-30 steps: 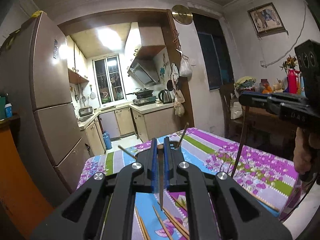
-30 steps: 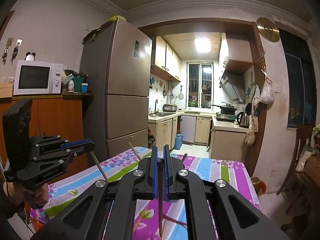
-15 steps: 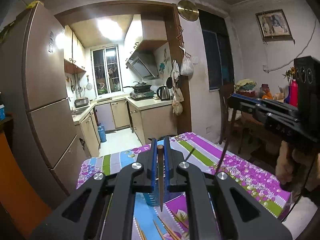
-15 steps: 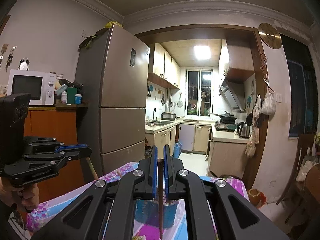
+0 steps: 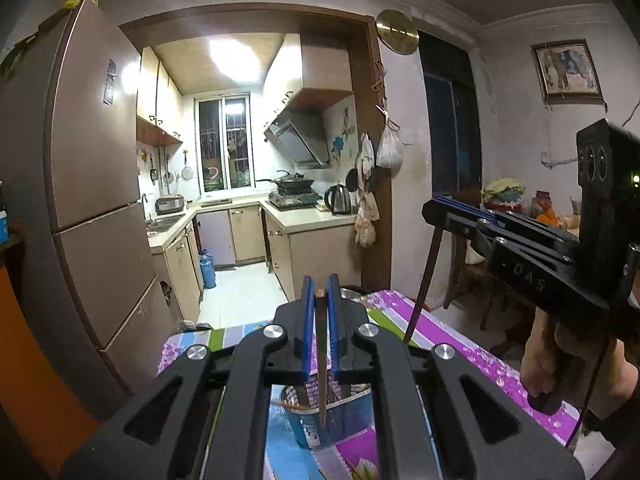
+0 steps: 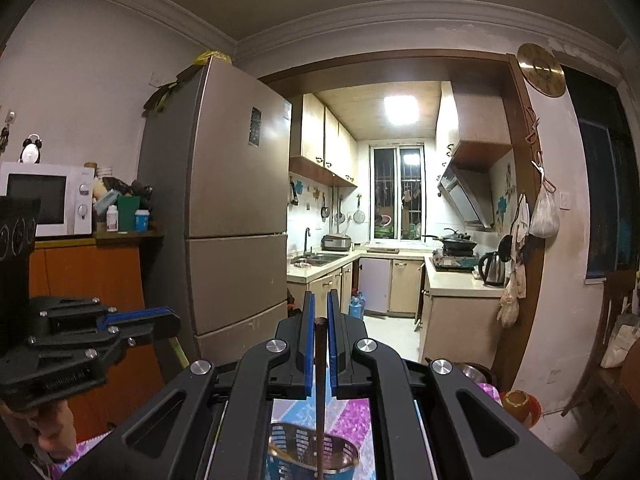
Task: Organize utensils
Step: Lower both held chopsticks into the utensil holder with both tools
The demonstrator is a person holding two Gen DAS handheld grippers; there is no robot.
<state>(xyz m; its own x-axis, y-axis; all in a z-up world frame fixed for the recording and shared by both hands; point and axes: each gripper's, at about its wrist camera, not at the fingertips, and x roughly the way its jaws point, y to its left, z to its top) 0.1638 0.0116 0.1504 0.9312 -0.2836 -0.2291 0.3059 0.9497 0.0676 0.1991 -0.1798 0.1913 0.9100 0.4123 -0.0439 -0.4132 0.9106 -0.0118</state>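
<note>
You held each claw clamped on a chopstick, left claw (image 5: 319,300) and right claw (image 6: 320,316), both sticks hanging above the mesh holder (image 6: 312,454) on the desk (image 5: 460,344); next, lower and release.

A tall brown fridge (image 6: 236,216) flanks the doorway to a lit kitchen with a barred window (image 6: 398,194) and beige cabinets (image 6: 404,288).

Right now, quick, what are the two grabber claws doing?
Left gripper: closed on a chopstick.
Right gripper: closed on another chopstick.
</note>
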